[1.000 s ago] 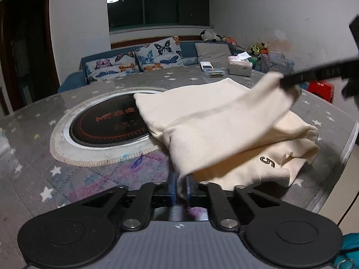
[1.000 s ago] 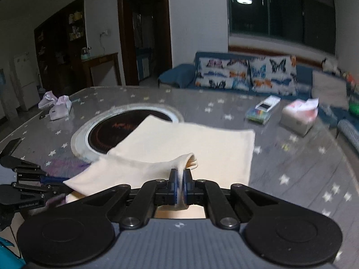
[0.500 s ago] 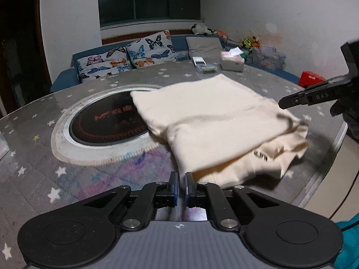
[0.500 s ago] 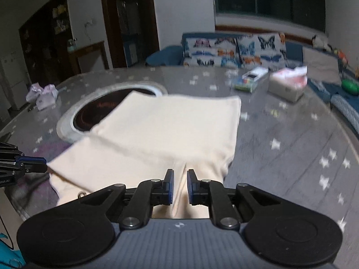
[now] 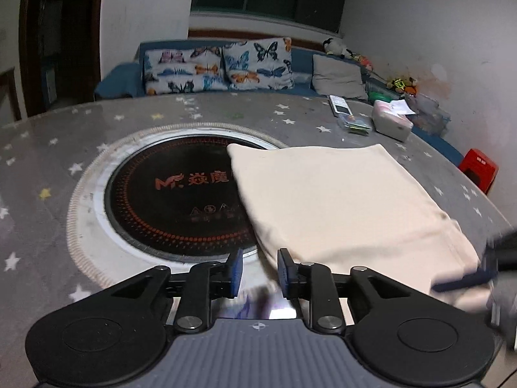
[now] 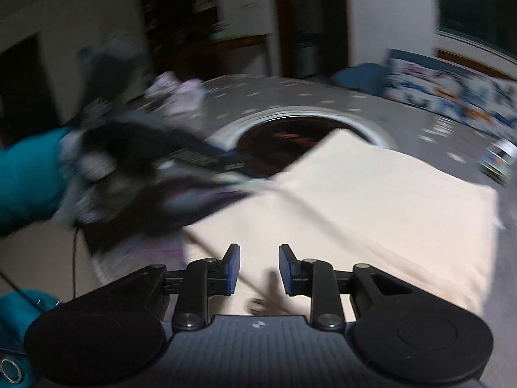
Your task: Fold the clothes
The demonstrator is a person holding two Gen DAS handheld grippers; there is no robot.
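Garment, cream cotton, folded flat (image 5: 339, 200): released since a second ago by left gripper (image 5: 257, 270) and right gripper (image 6: 258, 268), fingers now parted empty; fold laid at 2 o'clock of black round hob (image 5: 174, 194).

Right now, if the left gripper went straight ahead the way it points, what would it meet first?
Likely the near left edge of the cream garment: the open left gripper aims along that edge, with the round black cooktop just beside it. Depth is unclear, so it might skim bare table first.

Both hand-held grippers (image 5: 257, 270) apparently released garment (image 5: 339, 200).
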